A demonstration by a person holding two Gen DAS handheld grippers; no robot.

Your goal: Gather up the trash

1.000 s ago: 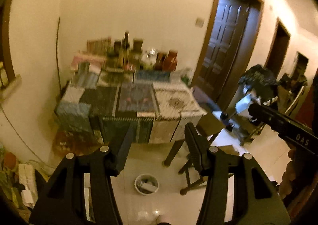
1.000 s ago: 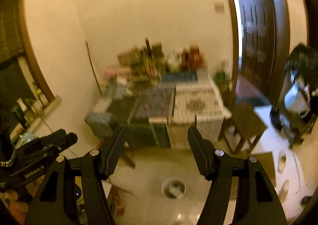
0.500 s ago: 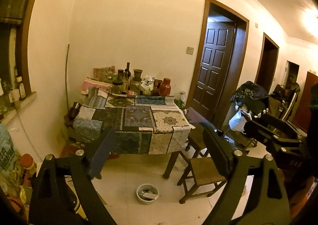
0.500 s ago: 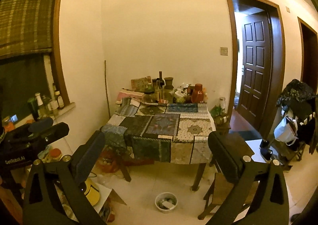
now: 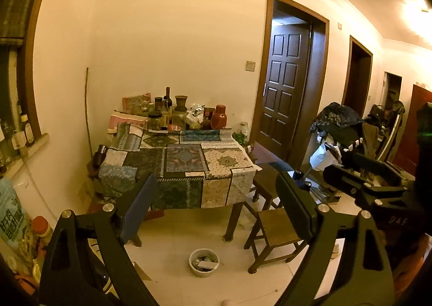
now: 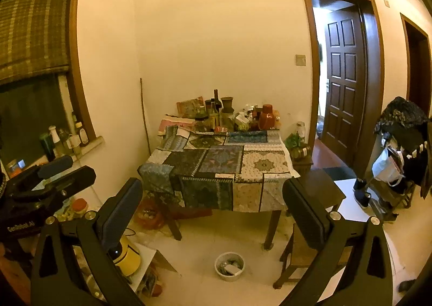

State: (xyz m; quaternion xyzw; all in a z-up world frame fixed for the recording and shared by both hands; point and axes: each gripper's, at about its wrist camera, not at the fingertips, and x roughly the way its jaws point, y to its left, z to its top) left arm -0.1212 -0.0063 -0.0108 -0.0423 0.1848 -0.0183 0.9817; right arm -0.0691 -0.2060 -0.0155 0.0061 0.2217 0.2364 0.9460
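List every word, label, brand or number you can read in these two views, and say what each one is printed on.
"GenRobot.AI": white lettering on the black body of the left hand-held gripper, seen from the right wrist view.
"DAS": faint lettering on the body of the right hand-held gripper, seen from the left wrist view.
Blue bag at the left edge: large print, too blurred to read.
Bottles and jars on the table: labels too small to read.

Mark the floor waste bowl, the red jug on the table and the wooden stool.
waste bowl [image 5: 204, 262]: left wrist view, near rim.
red jug [image 6: 266, 117]: right wrist view, mid body.
wooden stool [image 5: 276, 226]: left wrist view, seat top.
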